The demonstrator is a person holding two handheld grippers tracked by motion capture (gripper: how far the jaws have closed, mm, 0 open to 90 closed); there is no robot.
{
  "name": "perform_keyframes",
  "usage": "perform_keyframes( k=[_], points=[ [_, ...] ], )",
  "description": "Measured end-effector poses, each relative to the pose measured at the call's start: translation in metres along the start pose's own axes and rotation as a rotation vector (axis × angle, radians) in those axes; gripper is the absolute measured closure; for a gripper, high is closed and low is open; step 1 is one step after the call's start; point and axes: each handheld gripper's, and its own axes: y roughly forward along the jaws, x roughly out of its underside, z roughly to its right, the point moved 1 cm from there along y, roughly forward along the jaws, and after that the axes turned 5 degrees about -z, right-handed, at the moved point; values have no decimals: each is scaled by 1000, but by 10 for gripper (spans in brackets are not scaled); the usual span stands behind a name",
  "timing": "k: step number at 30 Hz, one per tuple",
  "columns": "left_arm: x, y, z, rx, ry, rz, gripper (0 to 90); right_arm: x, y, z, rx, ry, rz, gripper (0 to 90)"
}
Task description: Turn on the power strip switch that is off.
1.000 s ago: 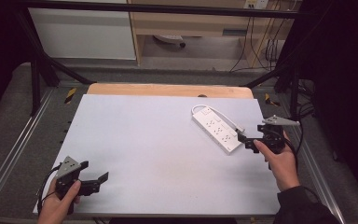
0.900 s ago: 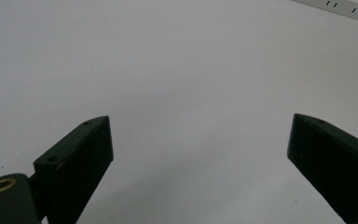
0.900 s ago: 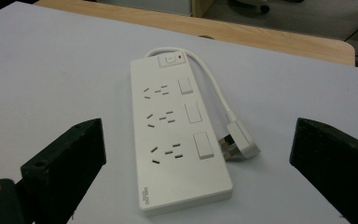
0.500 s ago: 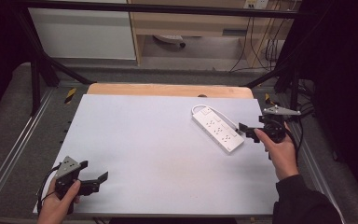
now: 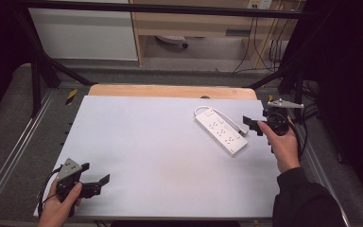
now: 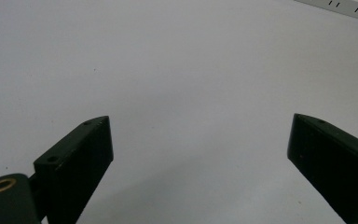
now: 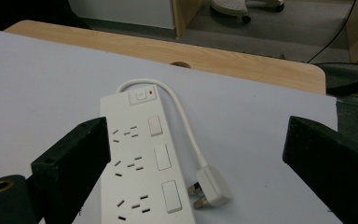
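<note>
A white power strip [image 5: 220,131] lies at an angle on the right half of the white table sheet [image 5: 146,142]. The right gripper view shows its sockets [image 7: 137,168], its switch with a red light, its short cord and its white plug [image 7: 210,186] lying beside it. My right gripper [image 5: 251,126] hovers open just right of the strip, with the strip ahead of its jaws [image 7: 196,154] and nothing between them. Low over the near left corner of the sheet, my left gripper [image 5: 99,182] is open and empty [image 6: 200,154].
A wooden tabletop edge [image 5: 170,91] borders the far side of the sheet. Beyond it stand a cabinet [image 5: 82,33], a wooden shelf unit and hanging cables [image 5: 264,42]. Black frame bars and metal rails [image 5: 9,156] run along the table's sides.
My right gripper has moved away from me, toward the far right of the table, and now sits farther along the strip. The left gripper has stayed put.
</note>
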Motion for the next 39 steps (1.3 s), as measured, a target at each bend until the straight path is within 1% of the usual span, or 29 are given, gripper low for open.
perform_keyframes(
  k=[8, 12, 15, 19, 20, 24, 30, 32, 33, 39],
  points=[
    [1, 1, 0, 1, 3, -6, 68, -6, 9, 4, 12, 2, 6, 99],
    [1, 1, 0, 3, 3, -7, 68, -8, 14, 7, 14, 6, 8, 96],
    [1, 2, 0, 4, 3, -8, 68, -8, 16, 7, 12, 6, 12, 75],
    [1, 2, 1, 5, 5, -12, 68, -8, 20, 9, 25, 13, 6, 68],
    [1, 2, 1, 8, 5, -16, 68, -9, 21, 11, 30, 15, 8, 70],
    [1, 2, 1, 8, 11, -18, 68, -10, 23, 14, 35, 28, 8, 71],
    [1, 1, 0, 1, 6, -8, 67, -11, 30, 18, 55, 36, 2, 59],
    [1, 2, 0, 1, 5, -7, 68, -11, 31, 19, 57, 34, 3, 58],
    [1, 2, 0, 2, 5, -8, 67, -11, 32, 19, 58, 43, -3, 58],
    [1, 2, 0, 3, 5, -8, 68, -10, 38, 20, 58, 43, -15, 55]
  ],
)
